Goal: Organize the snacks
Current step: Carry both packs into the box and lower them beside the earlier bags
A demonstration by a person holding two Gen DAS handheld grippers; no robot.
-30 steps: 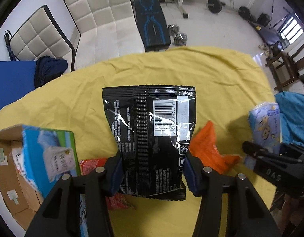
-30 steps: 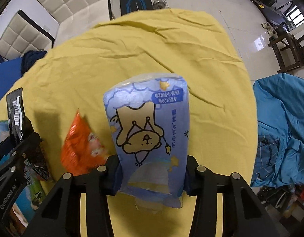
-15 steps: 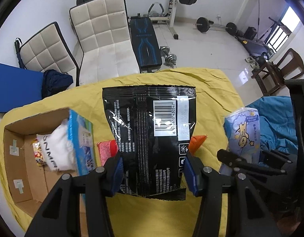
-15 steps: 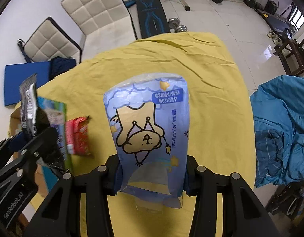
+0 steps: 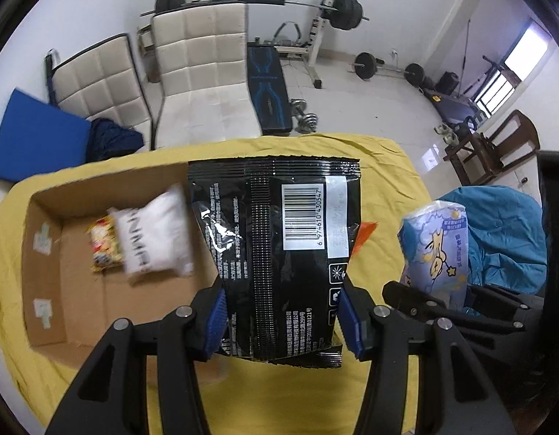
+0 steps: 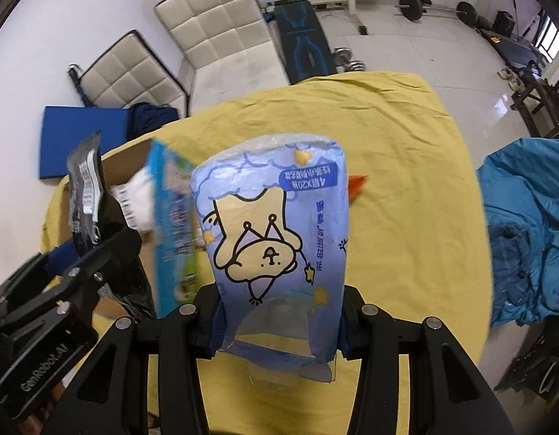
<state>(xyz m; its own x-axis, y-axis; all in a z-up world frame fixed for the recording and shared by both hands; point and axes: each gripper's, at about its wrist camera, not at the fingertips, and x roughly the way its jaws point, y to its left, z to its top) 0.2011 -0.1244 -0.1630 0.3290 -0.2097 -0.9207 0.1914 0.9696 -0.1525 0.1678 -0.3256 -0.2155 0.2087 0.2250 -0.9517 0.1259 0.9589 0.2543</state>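
My left gripper (image 5: 279, 317) is shut on a black snack bag (image 5: 279, 239) with a barcode, held up above the right side of an open cardboard box (image 5: 43, 264). Inside the box lie a white packet (image 5: 156, 239) and a small yellow packet (image 5: 101, 243). My right gripper (image 6: 279, 320) is shut on a blue pack with a cartoon bear (image 6: 275, 239), lifted over the yellow tablecloth (image 6: 406, 181). An orange packet (image 6: 357, 183) peeks out behind it on the cloth. A blue-green carton (image 6: 172, 235) stands at the box's right wall.
Two white padded chairs (image 5: 199, 72) stand behind the table, with gym gear on the floor beyond. A blue cloth heap (image 6: 526, 224) lies off the table's right edge. The left gripper (image 6: 72, 268) shows at the left of the right wrist view.
Both grippers have risen and swung left with their packs. The cardboard box has come fully into the left wrist view, and the orange packet is now mostly hidden.
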